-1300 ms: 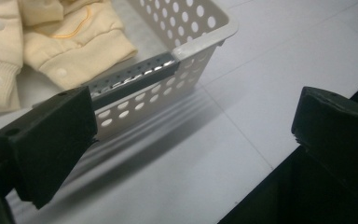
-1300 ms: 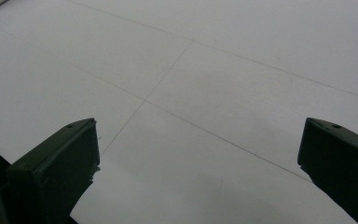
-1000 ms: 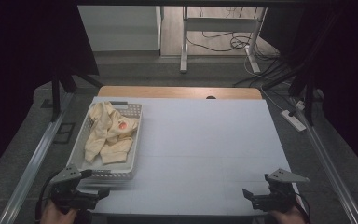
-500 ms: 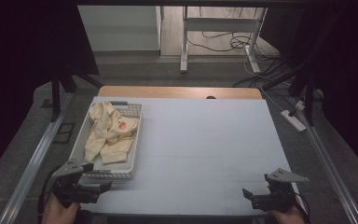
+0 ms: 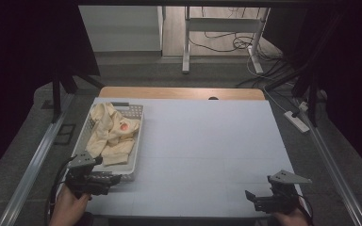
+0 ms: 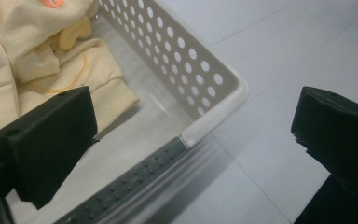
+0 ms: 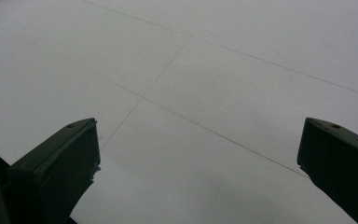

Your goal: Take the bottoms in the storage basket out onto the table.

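Nearest, at the left near corner of the table (image 5: 202,155), the left gripper (image 5: 107,179) is held with its jaws spread wide over the near right corner of the basket (image 5: 133,155). In the left gripper view one jaw is seen above the inside of the basket (image 6: 214,88) and the other above the bare table outside it, so the rim is straddled and nothing is pinched. The cream clothes (image 5: 111,134) are heaped inside the basket, just past the jaws; a cuffed edge of the clothes (image 6: 74,70) lies closest in the left gripper view.

Judged from this, a garment is about to be taken out. The step would be done well if the gripper is carried farther in and to the left, clear of the rim, and then lowered onto a raised fold, so that cloth alone is caught and not the perforated wall. A single layer should be pinched, since the pieces are tangled and may be dragged out together.

At the right near corner the right gripper (image 5: 259,199) is held low over the table with its jaws spread, nothing between them. The white surface between basket and right gripper is left free for laying a garment. Farther off, a power strip (image 5: 296,120) and cables (image 5: 226,44) lie on the floor, well apart from the work.
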Tool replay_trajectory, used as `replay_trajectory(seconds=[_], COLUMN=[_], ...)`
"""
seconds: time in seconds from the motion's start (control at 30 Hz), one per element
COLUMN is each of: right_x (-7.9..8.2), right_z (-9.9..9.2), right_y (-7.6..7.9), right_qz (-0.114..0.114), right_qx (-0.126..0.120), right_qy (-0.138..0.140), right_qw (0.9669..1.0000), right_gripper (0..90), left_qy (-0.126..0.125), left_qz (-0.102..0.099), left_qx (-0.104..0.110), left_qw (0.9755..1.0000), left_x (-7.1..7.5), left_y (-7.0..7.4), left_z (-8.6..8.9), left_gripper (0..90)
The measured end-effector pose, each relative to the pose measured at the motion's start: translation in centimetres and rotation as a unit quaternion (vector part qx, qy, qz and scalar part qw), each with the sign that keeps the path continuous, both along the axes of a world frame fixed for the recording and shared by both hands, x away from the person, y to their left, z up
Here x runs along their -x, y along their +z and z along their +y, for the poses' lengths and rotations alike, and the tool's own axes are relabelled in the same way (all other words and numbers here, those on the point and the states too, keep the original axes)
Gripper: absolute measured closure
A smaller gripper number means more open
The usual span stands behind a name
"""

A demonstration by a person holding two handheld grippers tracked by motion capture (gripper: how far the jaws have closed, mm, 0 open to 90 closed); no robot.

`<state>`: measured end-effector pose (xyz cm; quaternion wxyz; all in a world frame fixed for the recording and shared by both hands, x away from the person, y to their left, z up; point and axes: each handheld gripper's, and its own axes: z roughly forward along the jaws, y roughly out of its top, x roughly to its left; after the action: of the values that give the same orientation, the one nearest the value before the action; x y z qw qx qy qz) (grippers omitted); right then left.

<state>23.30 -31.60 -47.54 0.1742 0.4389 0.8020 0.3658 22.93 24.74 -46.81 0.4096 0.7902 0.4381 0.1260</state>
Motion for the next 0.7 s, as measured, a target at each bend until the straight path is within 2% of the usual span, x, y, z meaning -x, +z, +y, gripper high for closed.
replay_trajectory(seconds=[0.17, 0.3, 0.47, 0.7], right_x=[0.0, 0.0, 0.0, 0.0], right_z=[0.0, 0.0, 0.0, 0.1], right_y=[0.0, 0.0, 0.0, 0.0], right_qz=[0.000, 0.001, 0.001, 0.001], right_qx=[0.001, 0.001, 0.002, 0.003], right_qy=[0.000, 0.000, 0.001, 0.001], right_qw=[1.0000, 1.0000, 1.0000, 1.0000], right_gripper=[0.0, 0.0, 0.0, 0.0], left_qy=[0.008, 0.013, 0.022, 0.035], left_qz=[0.003, 0.002, 0.011, 0.021], left_qx=[0.001, -0.011, -0.018, -0.015], left_qw=[1.0000, 0.9999, 0.9995, 0.9990], left_x=[-0.6, -1.2, -1.8, -2.8], left_y=[0.0, 0.2, 0.6, 0.7], left_z=[0.3, 0.5, 0.9, 1.3], left_gripper=[0.0, 0.0, 0.0, 0.0])
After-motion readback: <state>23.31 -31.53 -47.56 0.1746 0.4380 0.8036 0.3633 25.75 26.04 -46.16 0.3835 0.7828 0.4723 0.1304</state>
